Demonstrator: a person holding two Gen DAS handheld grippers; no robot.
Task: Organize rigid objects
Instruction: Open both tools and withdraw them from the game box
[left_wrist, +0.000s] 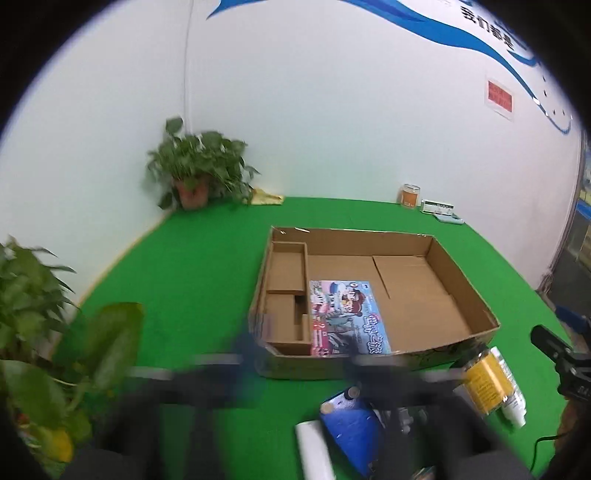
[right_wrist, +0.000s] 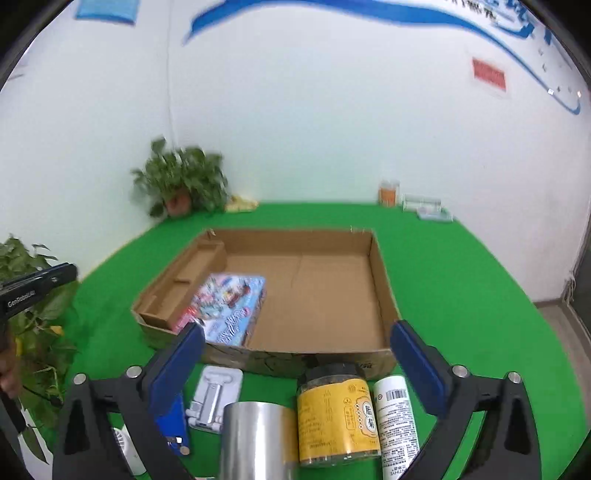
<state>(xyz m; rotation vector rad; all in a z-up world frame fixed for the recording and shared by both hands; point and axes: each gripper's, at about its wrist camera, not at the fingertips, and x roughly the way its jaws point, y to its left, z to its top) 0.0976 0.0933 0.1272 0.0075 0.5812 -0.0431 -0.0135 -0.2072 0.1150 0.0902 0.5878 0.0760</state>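
A shallow cardboard box (left_wrist: 461, 280) (right_wrist: 380, 273) lies on the green table, a colourful picture box (left_wrist: 347, 317) (right_wrist: 229, 310) inside at its near left. In front of it lie a yellow-label jar (right_wrist: 336, 417) (left_wrist: 484, 380), a white bottle (right_wrist: 397, 421) (left_wrist: 513, 395), a silver can (right_wrist: 258, 439), a white phone stand (right_wrist: 216, 395) and a blue object (left_wrist: 351, 428) (right_wrist: 170, 417). My right gripper (right_wrist: 299, 350) is open, above the jar and can. My left gripper (left_wrist: 295, 358) is blurred by motion; its fingers look spread wide and empty.
Potted plants stand at the back left (left_wrist: 199, 170) (right_wrist: 181, 181) and close on the left (left_wrist: 33, 317) (right_wrist: 29, 295). An orange jar (left_wrist: 408, 195) and a small clear box (left_wrist: 439, 208) sit by the far wall. A white cylinder (left_wrist: 314, 450) lies near the blue object.
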